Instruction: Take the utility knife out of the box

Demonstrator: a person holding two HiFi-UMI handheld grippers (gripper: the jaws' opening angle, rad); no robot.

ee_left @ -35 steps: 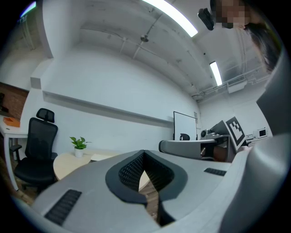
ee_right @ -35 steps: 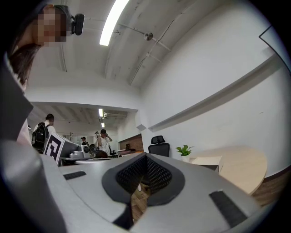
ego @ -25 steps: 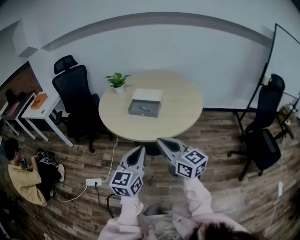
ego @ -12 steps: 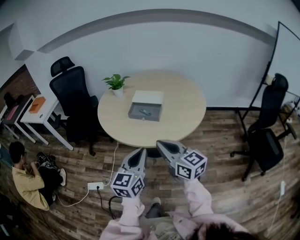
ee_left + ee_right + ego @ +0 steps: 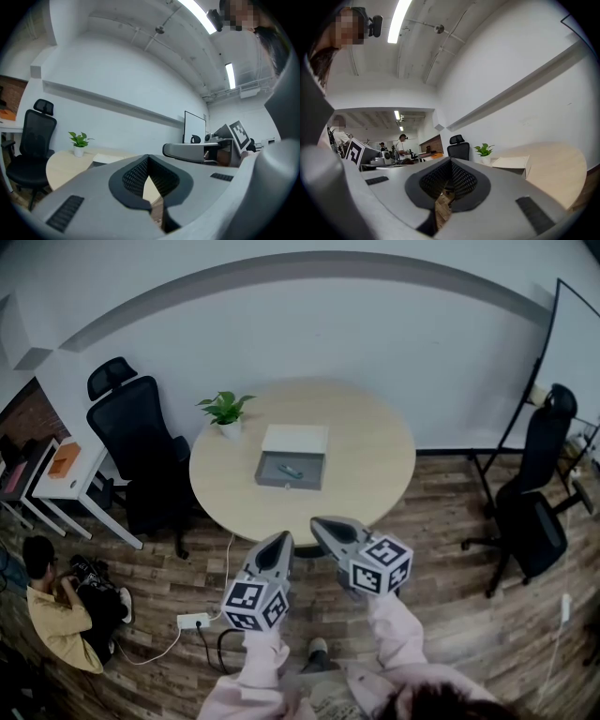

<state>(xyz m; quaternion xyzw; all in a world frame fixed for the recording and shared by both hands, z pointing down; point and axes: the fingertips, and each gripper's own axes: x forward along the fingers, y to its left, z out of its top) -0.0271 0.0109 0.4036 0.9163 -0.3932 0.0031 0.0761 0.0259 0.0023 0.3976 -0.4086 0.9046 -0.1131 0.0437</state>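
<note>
head view: left tool [image 5: 280, 540] and right tool [image 5: 324, 525] held forward side by side; level, jaws pressed together, empty

A round wooden table [image 5: 375, 460] stands on the plank floor by the white wall. A small potted plant [image 5: 223, 410] sits at the table's left edge. A black office chair [image 5: 141, 442] stands just left of the table, another [image 5: 534, 521] well to its right beneath a whiteboard [image 5: 574, 352]. Far left of the table a person [image 5: 58, 620] sits on the floor, a white power strip [image 5: 194, 621] nearby.
</note>
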